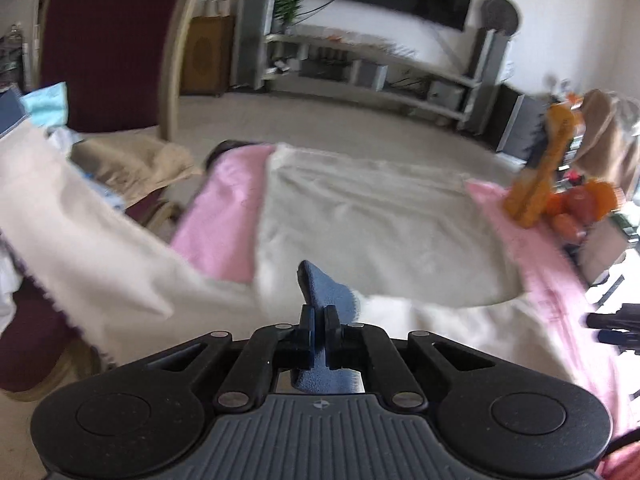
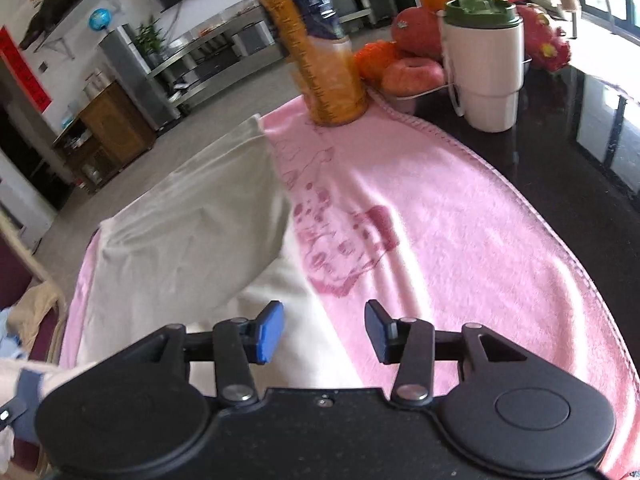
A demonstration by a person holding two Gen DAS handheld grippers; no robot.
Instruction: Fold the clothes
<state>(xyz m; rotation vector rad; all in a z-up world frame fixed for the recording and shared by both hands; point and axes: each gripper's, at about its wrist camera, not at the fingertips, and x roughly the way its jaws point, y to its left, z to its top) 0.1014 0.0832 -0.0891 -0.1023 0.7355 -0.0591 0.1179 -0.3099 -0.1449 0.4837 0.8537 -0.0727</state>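
A cream-white garment (image 1: 360, 216) lies partly folded on a pink towel (image 1: 216, 216) on the table. My left gripper (image 1: 319, 320) is shut on the garment's blue cuff (image 1: 328, 292), and a white sleeve (image 1: 88, 232) stretches off to the left. In the right wrist view the garment (image 2: 192, 224) lies on the left part of the pink towel (image 2: 440, 220). My right gripper (image 2: 324, 330) is open and empty, low over the garment's right edge and the towel.
An orange bottle (image 2: 320, 48) stands on the towel's far edge. A white cup with green lid (image 2: 484, 64) and a fruit tray (image 2: 408, 68) stand on the dark table (image 2: 580, 184). A maroon chair with more clothes (image 1: 132, 160) stands on the left.
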